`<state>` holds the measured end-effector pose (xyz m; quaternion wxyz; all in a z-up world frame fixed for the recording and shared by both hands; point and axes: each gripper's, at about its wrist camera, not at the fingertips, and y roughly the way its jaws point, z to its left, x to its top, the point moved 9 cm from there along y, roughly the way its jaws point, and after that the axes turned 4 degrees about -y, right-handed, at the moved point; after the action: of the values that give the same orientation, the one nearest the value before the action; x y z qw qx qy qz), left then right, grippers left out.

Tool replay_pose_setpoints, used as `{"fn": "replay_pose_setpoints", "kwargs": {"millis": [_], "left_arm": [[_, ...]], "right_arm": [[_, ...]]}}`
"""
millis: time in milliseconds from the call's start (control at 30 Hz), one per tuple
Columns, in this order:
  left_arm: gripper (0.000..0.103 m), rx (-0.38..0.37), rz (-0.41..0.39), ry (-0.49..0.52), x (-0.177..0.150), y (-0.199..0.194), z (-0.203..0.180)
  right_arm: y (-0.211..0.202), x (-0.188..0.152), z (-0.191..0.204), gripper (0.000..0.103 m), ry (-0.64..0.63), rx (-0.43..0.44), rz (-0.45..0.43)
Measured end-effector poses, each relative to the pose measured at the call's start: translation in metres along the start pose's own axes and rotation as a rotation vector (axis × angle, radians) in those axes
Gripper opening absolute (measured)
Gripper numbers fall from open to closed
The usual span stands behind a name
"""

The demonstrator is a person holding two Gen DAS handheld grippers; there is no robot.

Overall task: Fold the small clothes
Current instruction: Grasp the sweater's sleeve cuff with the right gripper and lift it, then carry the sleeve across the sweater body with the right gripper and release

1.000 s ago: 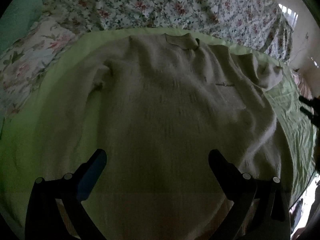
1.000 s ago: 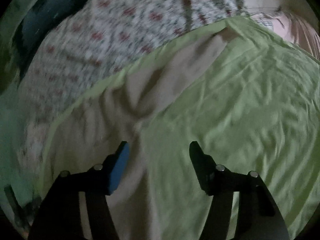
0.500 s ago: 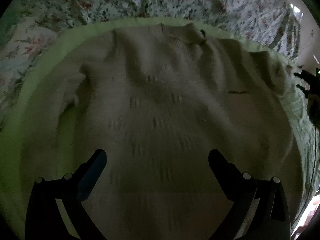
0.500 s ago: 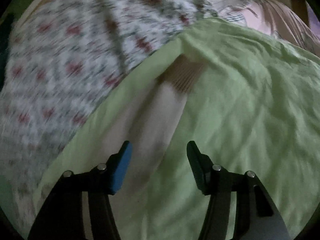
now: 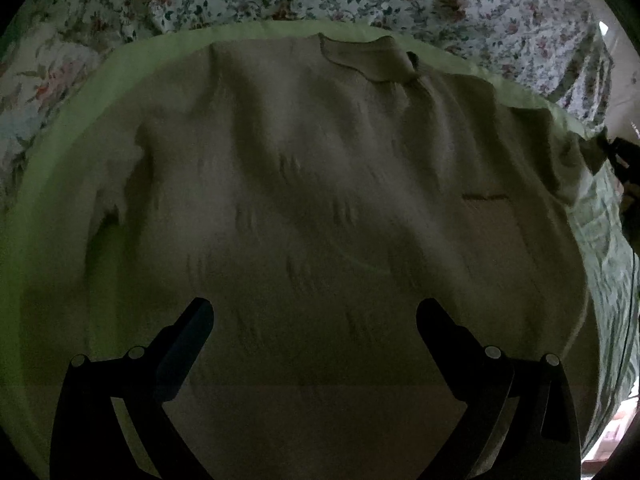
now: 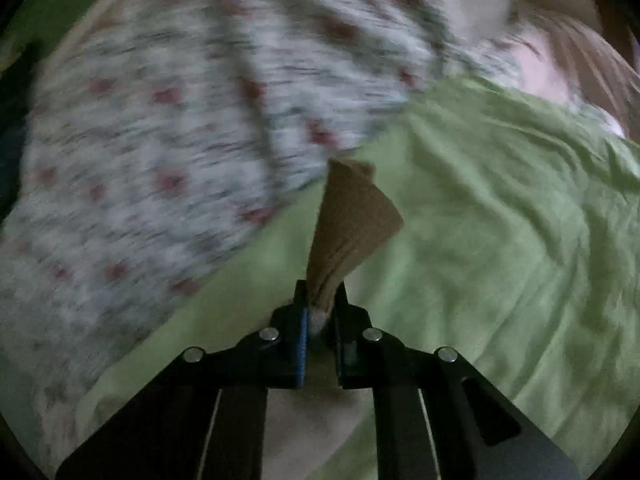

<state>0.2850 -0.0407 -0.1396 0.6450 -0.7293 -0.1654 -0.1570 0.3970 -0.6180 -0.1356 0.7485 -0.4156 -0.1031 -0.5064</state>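
A beige sweater (image 5: 320, 208) lies spread flat, collar away from the camera, on a green sheet (image 5: 60, 168) over a floral bedspread (image 5: 460, 4). The left hand-held gripper (image 5: 314, 320) hangs above the sweater's lower part with its fingers wide apart. The right hand-held gripper (image 6: 320, 300) is clamped on the sleeve cuff (image 6: 352, 216), which fans out past its fingertips above the green sheet.
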Motion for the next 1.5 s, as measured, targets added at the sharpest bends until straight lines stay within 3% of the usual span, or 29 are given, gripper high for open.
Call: {"fn": "replay_pose_setpoints", "kwargs": {"millis": [200, 333, 467, 633, 800, 867, 933, 967, 1067, 1233, 1367, 1467, 1500], "left_arm": [[0.102, -0.023, -0.027, 0.006, -0.014, -0.018, 0.004], [0.102, -0.039, -0.045, -0.010, -0.023, -0.030, 0.017], [0.102, -0.055, -0.055, -0.036, -0.035, -0.039, 0.035], [0.102, -0.082, -0.076, -0.066, -0.035, -0.047, 0.053], [0.102, -0.121, -0.082, -0.096, -0.029, -0.045, 0.066], [0.102, -0.141, -0.077, -0.111, -0.026, -0.042, 0.068], [0.102, -0.175, -0.067, -0.127, -0.019, -0.034, 0.065], [0.102, -0.189, -0.063, -0.134, -0.015, -0.030, 0.063], [0.102, -0.229, -0.044, -0.147, -0.004, -0.012, 0.055], [0.102, -0.236, -0.002, -0.186, 0.013, 0.022, 0.053], [0.099, -0.259, -0.075, -0.210, 0.025, 0.022, 0.056], [0.073, -0.284, -0.118, -0.217, 0.034, 0.019, 0.054], [0.054, -0.288, -0.125, -0.204, 0.036, 0.019, 0.051]], "right_arm": [[-0.044, -0.081, 0.123, 0.011, -0.152, 0.232, 0.103], [-0.065, -0.151, 0.209, 0.011, -0.152, 0.430, 0.209], [-0.064, -0.217, 0.295, 0.011, -0.160, 0.572, 0.312], [-0.039, -0.291, 0.391, 0.011, -0.208, 0.680, 0.442], [-0.014, -0.353, 0.440, 0.015, -0.305, 0.678, 0.528], [-0.002, -0.370, 0.446, 0.023, -0.323, 0.658, 0.576], [0.002, -0.381, 0.446, 0.042, -0.300, 0.666, 0.632], [-0.001, -0.381, 0.442, 0.044, -0.284, 0.674, 0.638], [-0.014, -0.364, 0.428, 0.045, -0.252, 0.694, 0.595], [-0.047, -0.312, 0.370, 0.045, -0.220, 0.650, 0.482], [-0.070, -0.286, 0.320, 0.045, -0.211, 0.578, 0.410], [-0.080, -0.273, 0.283, 0.045, -0.180, 0.520, 0.374], [-0.082, -0.268, 0.269, 0.045, -0.168, 0.499, 0.363]]}}
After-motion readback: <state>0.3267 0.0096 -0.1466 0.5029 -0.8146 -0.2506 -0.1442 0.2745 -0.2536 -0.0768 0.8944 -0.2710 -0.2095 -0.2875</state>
